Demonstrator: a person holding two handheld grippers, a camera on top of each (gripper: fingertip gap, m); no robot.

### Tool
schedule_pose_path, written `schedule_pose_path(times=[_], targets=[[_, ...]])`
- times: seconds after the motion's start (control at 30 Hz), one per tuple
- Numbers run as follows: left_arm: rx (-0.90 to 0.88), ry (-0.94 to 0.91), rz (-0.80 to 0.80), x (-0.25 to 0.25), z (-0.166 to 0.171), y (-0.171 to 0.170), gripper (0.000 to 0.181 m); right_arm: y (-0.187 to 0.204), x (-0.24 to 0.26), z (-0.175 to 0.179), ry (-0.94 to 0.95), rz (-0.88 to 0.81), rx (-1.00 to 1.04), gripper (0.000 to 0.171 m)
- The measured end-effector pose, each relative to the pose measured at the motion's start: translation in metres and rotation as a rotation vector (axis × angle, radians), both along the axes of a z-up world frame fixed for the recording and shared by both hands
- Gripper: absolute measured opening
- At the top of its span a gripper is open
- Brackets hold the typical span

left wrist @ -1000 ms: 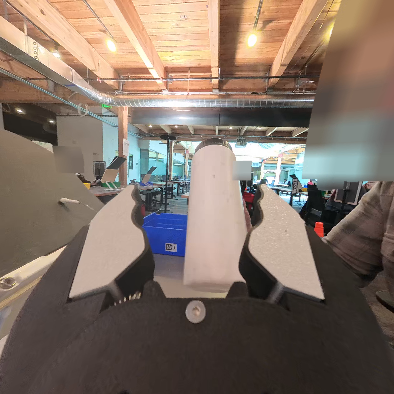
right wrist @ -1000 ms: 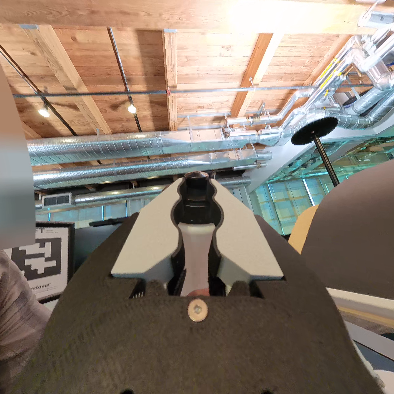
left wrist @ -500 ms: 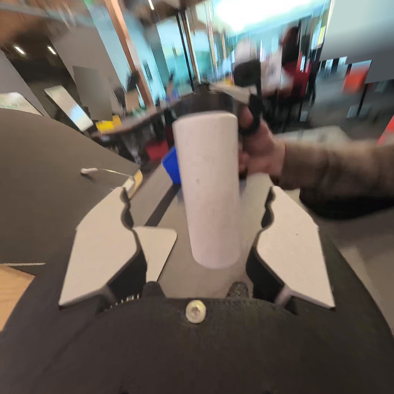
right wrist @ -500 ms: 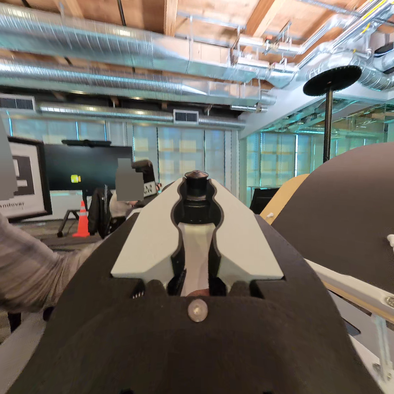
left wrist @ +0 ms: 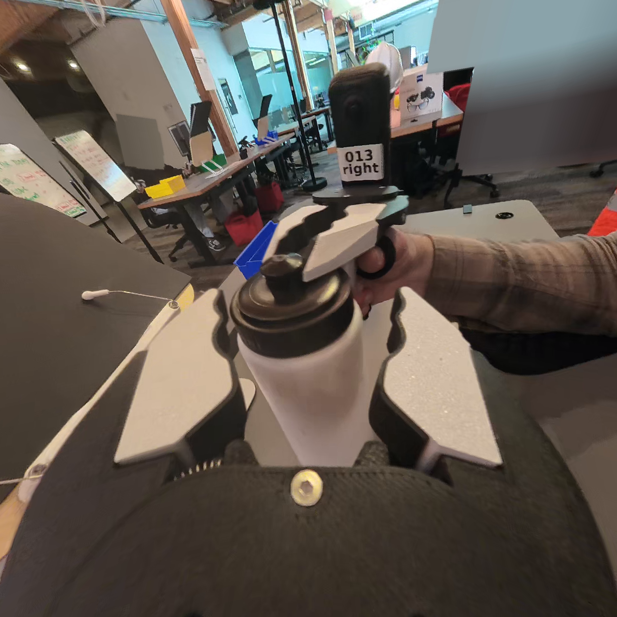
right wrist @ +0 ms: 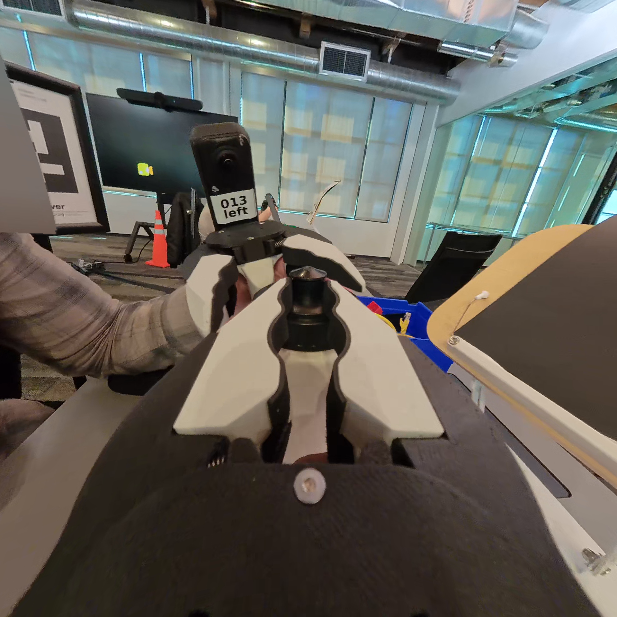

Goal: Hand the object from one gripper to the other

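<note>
A white bottle (left wrist: 310, 384) with a black cap and nozzle stands between the wide-open fingers of my left gripper (left wrist: 307, 293). The fingers flank its body with a small gap on each side. My right gripper (left wrist: 287, 265) comes in from the far right and is shut on the black nozzle above the cap. In the right wrist view my right gripper (right wrist: 307, 283) clamps the black neck, and the bottle's white body (right wrist: 307, 400) shows through the gap below. The left gripper's fingers (right wrist: 203, 300) spread open just beyond it.
A person's hand and plaid sleeve (left wrist: 500, 277) hold the right gripper over a grey table (left wrist: 467, 220). A blue bin (left wrist: 255, 257) sits behind the bottle and shows in the right wrist view (right wrist: 410, 320). Dark panels stand at the left (left wrist: 66, 300) and the right (right wrist: 551, 317). Less than 4 cm separates the two grippers' tips.
Both views have tilted down from the ceiling to room level. The bottle has swung from bottom-first to cap-up and sits deeper between the open left fingers. The right gripper stays shut on it.
</note>
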State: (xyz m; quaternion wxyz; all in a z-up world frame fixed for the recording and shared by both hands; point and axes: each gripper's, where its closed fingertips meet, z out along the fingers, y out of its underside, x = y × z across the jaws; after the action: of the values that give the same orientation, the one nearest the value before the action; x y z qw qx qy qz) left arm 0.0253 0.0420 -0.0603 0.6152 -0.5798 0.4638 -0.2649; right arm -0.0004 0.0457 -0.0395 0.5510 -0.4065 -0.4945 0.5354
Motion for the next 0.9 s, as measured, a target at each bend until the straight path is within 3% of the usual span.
schedule_pose_path(times=[0.2,0.8,0.9], targets=[[-0.033,0.012,0.015,-0.001,-0.009,0.007,0.079,-0.008,-0.009,-0.004,-0.018,0.012,0.022,0.016],[-0.024,0.006,0.015,-0.002,-0.011,0.010,0.078,-0.008,-0.011,-0.005,-0.035,-0.025,0.065,0.017],[-0.026,-0.028,0.026,-0.004,-0.008,0.013,0.078,-0.002,-0.008,-0.001,-0.022,-0.056,0.060,0.039]])
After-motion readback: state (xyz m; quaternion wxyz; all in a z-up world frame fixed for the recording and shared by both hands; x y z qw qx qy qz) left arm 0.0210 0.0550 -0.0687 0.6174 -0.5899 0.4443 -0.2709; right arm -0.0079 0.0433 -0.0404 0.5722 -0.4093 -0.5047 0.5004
